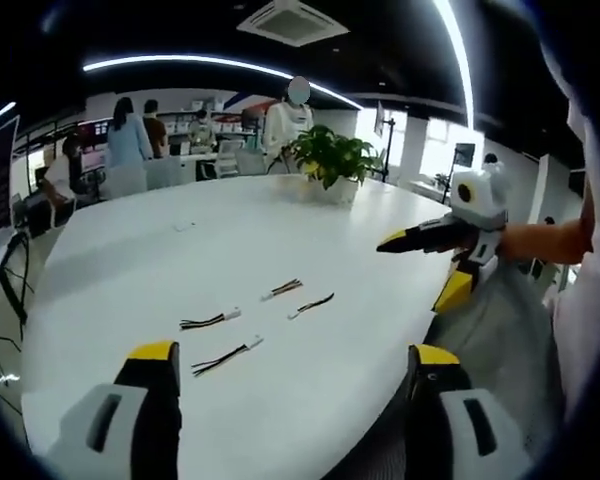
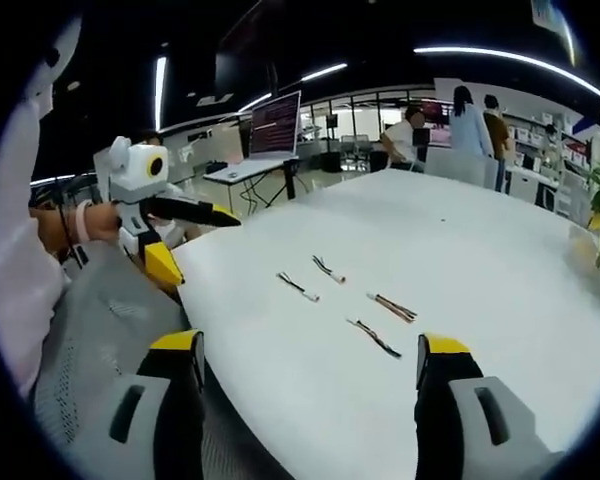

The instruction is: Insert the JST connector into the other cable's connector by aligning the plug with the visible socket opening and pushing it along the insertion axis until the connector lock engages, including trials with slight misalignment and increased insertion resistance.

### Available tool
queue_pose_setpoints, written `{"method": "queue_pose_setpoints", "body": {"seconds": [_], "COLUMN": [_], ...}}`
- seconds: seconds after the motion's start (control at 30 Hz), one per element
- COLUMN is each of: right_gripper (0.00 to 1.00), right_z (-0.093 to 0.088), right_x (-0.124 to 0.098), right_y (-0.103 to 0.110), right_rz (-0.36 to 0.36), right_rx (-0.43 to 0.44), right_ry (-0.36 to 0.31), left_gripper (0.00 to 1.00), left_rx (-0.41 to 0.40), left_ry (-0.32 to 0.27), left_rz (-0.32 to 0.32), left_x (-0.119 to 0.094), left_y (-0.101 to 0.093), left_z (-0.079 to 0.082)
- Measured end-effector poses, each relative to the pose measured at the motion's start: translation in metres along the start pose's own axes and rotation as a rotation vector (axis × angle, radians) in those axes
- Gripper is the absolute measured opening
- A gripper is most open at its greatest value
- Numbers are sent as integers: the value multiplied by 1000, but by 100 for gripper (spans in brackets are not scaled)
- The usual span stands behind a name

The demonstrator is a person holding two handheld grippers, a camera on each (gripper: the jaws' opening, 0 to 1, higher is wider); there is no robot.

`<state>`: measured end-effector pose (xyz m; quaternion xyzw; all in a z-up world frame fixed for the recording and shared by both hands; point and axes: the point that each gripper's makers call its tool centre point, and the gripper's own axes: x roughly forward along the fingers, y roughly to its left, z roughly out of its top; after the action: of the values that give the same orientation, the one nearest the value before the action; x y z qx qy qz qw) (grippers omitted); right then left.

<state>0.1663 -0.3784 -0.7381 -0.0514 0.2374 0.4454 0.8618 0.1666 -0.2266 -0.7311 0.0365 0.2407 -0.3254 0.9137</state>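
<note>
Four cables (image 1: 218,320) lie unlabelled on the table (image 1: 310,230) (both grippers (image 1: 292,385) (image 2: 310,375) gape, empty).

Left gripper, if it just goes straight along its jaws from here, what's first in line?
Probably the nearest short black-and-yellow wired cable with a white connector lying on the white round table. It sits just ahead between the open jaws of the left gripper, though lower; depth is unclear, so the gripper might pass above it.
</note>
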Motion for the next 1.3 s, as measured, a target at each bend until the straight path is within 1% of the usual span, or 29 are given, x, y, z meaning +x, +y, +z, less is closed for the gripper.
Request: {"method": "queue_pose_setpoints", "body": {"seconds": [0.07,0.13,0.2,0.33,0.5,0.57,0.6,0.67,0.8,1.0,1.07,1.13,1.17,1.23,1.3], "right_gripper": [86,86,86,86,84,85,85,84,83,82,82,82,82,82,82], "right_z": [4,7,10,16,25,27,27,27,27,32,35,37,38,40,41], "right_x": [-1,-1,-2,-2,-1,-1,-1,0,3,6,7,7,8,8,9], "right_y": [-2,-5,-8,-13,-16,-18,-19,-21,-25,-35,-38,-41,-42,-44,-46], "right_rz": [4,2,-3,-3,15,10,8,6,0,-9,-15,-15,-16,-19,-20], "right_rx": [13,13,-10,-43,-10,-15,-21,-25,-37,-53,-65,-73,-75,-87,-90], "right_ry": [-12,-12,-9,-7,-35,-38,-36,-32,-24,-25,-24,-25,-26,-23,-19], "left_gripper": [94,94,95,96,97,97,97,96,95,95,95,95,95,95,95], "left_rx": [11,31,60,103,101,89,98,111,99,131,148,196,200,189,149], "left_ry": [-6,0,4,-18,-44,-48,-58,-55,-63,-63,-55,-29,-14,-21,-64], "left_rz": [4,16,29,52,57,65,78,76,70,62,63,72,70,57,35], "left_x": [-1,-2,-3,-4,-6,-5,-5,-3,1,7,10,13,14,16,17], "left_y": [3,9,15,26,35,39,42,44,48,55,57,62,63,64,61], "left_z": [2,3,6,14,23,24,26,27,30,38,37,34,32,34,43]}}
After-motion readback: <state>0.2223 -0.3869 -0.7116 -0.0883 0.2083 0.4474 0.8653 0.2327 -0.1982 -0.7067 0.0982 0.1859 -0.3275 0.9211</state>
